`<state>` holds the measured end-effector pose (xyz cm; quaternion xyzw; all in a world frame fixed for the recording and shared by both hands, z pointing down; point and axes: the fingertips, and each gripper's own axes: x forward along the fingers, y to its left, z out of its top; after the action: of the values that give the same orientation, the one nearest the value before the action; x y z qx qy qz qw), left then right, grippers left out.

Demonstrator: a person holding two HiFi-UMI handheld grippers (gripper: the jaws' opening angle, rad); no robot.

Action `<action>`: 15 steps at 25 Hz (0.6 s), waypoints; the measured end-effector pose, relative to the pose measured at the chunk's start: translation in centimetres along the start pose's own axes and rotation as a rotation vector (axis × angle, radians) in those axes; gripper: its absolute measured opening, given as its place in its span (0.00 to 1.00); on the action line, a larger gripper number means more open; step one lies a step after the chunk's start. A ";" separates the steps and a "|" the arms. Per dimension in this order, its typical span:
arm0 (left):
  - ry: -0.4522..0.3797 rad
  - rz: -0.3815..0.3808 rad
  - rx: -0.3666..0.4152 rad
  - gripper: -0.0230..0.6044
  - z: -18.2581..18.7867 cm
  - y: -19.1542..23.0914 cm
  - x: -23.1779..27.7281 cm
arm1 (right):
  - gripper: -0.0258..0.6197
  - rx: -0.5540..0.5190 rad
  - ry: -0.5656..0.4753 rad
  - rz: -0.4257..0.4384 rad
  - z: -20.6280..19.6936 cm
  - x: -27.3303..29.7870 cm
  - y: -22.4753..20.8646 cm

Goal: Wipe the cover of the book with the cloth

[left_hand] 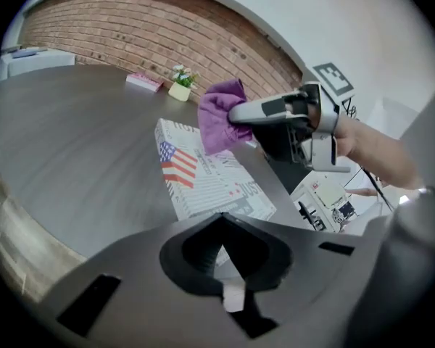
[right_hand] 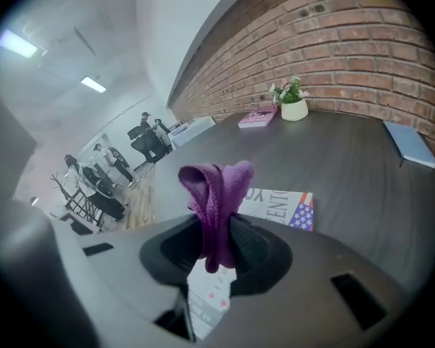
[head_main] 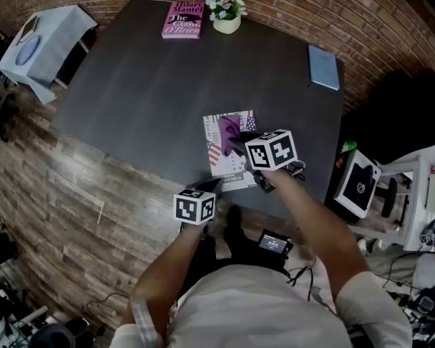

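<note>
Book (head_main: 226,169) lies flat, flag cover up, near the front edge of the counter (head_main: 145,85), and both your claws are at it.

On the left, your left claw (left_hand: 222,223) has its jaws together with nothing in them. Its tip is just beside the book's near left corner, at the counter's edge. No view shows whether it touches the cover. I judge it is placed to pin the book down.

Moving right, the cloth (right_hand: 216,187) is purple and bunched, and sits over the far half of the cover. Your right claw (right_hand: 216,229) pinches it: the jaws stand partly apart around the folded wad, with a tuft poking out past the tips and a tail hanging below them. In the left gripper view the cloth looks down at the cover, but I can't tell contact from a small gap.

As for progress, the fetching is done, since you have the cloth in grip and over the book. As I read it, the wiping is about to start or has barely started. The cover shows no mark that tells wiped from unwiped, so count the whole cover as left to do. The near half, by your left claw, is bare of cloth.

Along the far side, well apart from the work, are a pink book (head_main: 182,19), a flower pot (head_main: 226,23) and, toward the right corner, a blue notebook (head_main: 324,67).
</note>
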<state>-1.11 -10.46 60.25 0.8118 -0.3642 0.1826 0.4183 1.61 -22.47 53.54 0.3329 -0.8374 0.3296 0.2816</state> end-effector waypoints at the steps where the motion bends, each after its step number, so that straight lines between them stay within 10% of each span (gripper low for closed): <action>1: 0.013 0.010 0.003 0.05 -0.1 0.2 0.2 | 0.19 0.005 0.008 0.008 0.2 0.6 -0.1; 15: 0.030 0.039 -0.038 0.05 0.2 0.1 0.7 | 0.19 0.106 0.086 0.156 2.1 7.0 0.9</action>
<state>-0.70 -10.98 60.65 0.7937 -0.3771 0.1959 0.4352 -3.94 -26.11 56.76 0.2668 -0.8293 0.4083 0.2727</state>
